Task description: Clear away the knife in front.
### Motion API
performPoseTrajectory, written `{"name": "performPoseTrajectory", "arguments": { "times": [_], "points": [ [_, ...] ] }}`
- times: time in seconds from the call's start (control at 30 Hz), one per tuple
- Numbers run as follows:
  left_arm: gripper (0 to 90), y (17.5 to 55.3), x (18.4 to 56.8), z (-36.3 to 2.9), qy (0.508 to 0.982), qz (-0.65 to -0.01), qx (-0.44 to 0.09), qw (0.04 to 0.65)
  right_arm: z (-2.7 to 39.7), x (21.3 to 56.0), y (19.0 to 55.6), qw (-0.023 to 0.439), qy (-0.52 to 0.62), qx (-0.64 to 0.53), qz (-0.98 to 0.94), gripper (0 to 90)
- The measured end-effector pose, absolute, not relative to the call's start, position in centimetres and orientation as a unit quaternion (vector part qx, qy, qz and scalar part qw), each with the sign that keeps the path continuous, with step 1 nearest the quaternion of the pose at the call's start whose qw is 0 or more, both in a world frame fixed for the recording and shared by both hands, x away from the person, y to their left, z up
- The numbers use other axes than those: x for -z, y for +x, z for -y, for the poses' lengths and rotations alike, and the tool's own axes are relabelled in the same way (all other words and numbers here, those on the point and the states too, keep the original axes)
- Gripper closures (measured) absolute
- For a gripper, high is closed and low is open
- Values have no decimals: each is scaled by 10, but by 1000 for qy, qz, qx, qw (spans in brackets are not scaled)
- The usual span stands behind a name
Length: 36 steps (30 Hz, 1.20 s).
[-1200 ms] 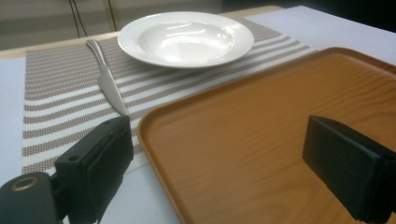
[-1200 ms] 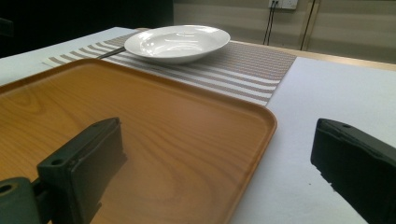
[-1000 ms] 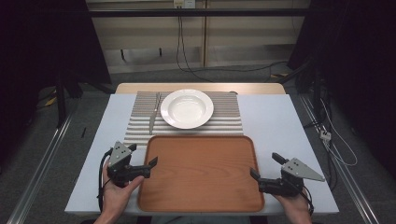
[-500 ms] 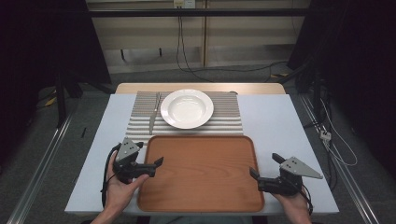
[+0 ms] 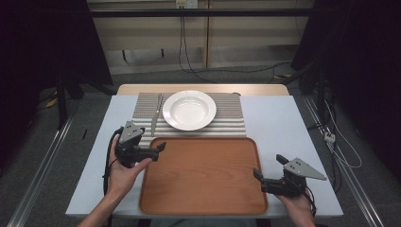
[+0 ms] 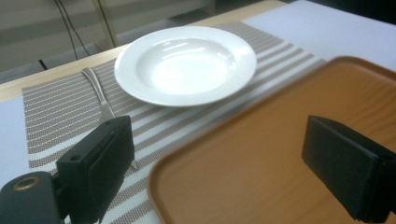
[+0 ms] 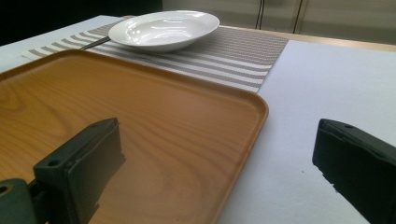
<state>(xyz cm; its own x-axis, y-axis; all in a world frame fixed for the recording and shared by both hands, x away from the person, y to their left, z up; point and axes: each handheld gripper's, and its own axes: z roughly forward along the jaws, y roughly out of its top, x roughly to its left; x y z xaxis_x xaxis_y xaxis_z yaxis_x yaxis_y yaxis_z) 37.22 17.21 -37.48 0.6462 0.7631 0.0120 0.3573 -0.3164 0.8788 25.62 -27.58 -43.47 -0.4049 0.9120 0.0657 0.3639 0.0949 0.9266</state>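
Observation:
A brown wooden tray (image 5: 203,175) lies at the table's near middle. Beyond it, a white plate (image 5: 189,109) and a fork (image 5: 156,115) rest on a striped placemat (image 5: 227,118). My left gripper (image 5: 158,147) is open at the tray's far-left corner. In the left gripper view the tray (image 6: 280,154) rim runs between the jaws of the left gripper (image 6: 224,172), with the plate (image 6: 187,63) and fork (image 6: 100,95) ahead. My right gripper (image 5: 268,166) is open at the tray's right edge. The right gripper (image 7: 217,172) straddles that edge of the tray (image 7: 116,121) and holds nothing.
The white tabletop (image 5: 279,123) has bare room right of the placemat and left of the tray. A wooden strip (image 5: 203,88) runs along the far edge. Cables hang behind the table and lie on the floor at the right.
My left gripper has moved away from the person, up along the tray's left side to its far-left corner. The right gripper has stayed nearly still.

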Motion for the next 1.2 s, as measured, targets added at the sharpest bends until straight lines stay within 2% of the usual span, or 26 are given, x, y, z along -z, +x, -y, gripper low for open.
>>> {"name": "performPoseTrajectory", "arguments": {
  "times": [0.1, 0.2, 0.6, 1.07, 1.2],
  "points": [
    [105, 382, 376, -173, 781, -366, -222, 454, 277, 435, 257, 283, 469, -486, -682, 13],
    [109, 394, 377, -178, 774, -387, -186, 465, 277, 435, 257, 284, 468, -487, -681, 13],
    [135, 437, 371, -184, 772, -409, -202, 443, 278, 434, 257, 279, 467, -494, -678, 13],
    [94, 481, 364, -184, 771, -425, -224, 418, 278, 435, 258, 277, 465, -497, -679, 14],
    [121, 495, 368, -186, 768, -437, -231, 407, 277, 435, 260, 276, 461, -497, -681, 14]
  ]
}}
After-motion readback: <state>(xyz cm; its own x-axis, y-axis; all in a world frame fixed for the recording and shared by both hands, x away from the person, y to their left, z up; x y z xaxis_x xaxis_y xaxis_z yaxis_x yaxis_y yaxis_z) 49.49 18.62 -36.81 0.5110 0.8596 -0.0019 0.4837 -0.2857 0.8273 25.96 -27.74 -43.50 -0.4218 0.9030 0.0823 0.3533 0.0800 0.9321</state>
